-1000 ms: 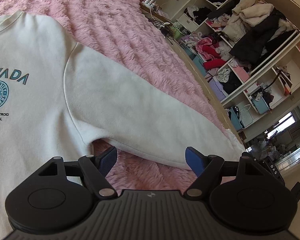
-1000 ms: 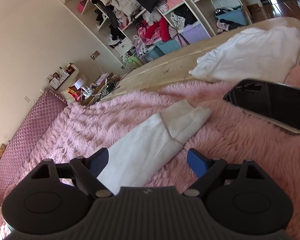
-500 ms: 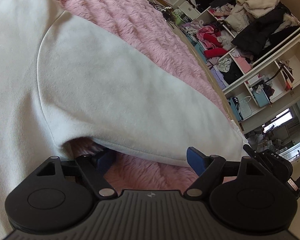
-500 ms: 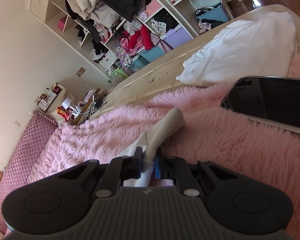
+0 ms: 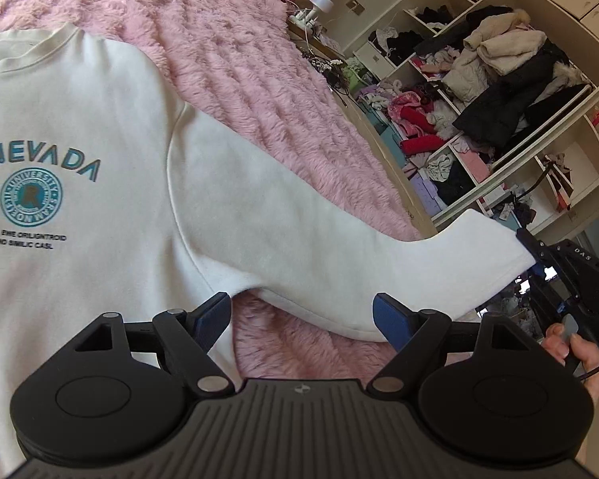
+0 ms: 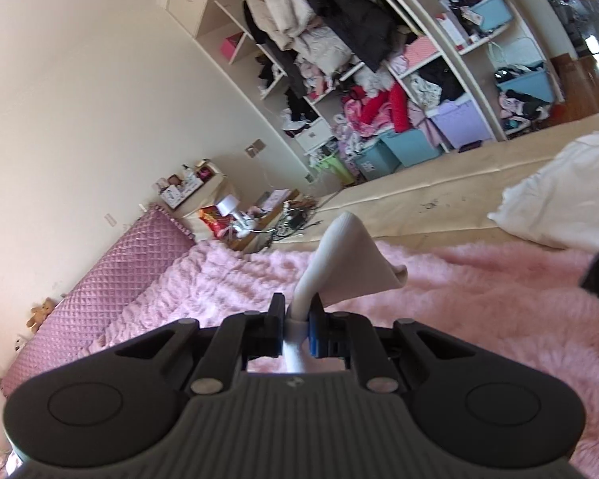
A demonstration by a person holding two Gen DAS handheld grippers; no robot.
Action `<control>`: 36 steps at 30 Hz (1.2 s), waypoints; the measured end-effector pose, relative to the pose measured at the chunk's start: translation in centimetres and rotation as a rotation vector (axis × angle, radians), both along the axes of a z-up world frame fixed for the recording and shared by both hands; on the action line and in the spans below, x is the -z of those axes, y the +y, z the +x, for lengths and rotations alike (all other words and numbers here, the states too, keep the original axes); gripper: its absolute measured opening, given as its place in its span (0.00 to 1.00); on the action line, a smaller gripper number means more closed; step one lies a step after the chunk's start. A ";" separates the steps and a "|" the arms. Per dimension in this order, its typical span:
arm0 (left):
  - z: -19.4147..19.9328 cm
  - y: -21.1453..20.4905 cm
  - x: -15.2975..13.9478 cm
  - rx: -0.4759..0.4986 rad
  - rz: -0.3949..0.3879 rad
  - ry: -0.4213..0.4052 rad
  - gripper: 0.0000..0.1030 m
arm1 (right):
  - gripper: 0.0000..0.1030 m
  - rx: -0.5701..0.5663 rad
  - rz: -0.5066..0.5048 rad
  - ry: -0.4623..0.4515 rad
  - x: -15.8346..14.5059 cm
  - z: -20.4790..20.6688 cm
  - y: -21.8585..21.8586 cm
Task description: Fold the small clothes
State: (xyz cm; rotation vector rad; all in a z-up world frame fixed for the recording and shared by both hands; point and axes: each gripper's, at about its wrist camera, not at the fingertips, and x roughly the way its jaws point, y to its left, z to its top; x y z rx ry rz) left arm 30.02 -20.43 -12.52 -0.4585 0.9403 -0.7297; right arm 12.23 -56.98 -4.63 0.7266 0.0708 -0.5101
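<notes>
The sweatshirt lies chest-up on the pink blanket, spread flat for folding, printed "NEVADA" over a round teal university seal. Its sleeve rises off the bed because the right gripper is clamped tight on the cuff, probably to fold it inward. The left gripper hovers wide open and empty near the armpit. "DAS" marks the right gripper's body.

A fluffy pink blanket covers the bed, with a quilted purple headboard against a plain cream wall. Open white shelves overflow with coats, clothes and blue and lilac bins. A cluttered nightstand stands beside the headboard with a small white lamp. Daylight falls on wooden floor at the far right.
</notes>
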 end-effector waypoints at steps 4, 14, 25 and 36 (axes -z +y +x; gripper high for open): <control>-1.9 6.8 -1.0 -0.068 0.020 -0.011 0.92 | 0.06 -0.131 -0.030 -0.057 -3.3 3.5 6.2; -6.8 25.5 -1.5 -0.398 -0.041 0.010 0.92 | 0.06 -0.552 -0.043 -0.112 -5.3 11.6 29.1; -8.4 35.5 2.2 -0.612 -0.113 0.066 0.92 | 0.07 -0.859 -0.103 0.167 8.9 14.4 50.4; -6.2 35.4 4.4 -0.628 -0.172 0.058 0.92 | 0.59 -0.992 -0.086 0.176 8.3 12.3 45.7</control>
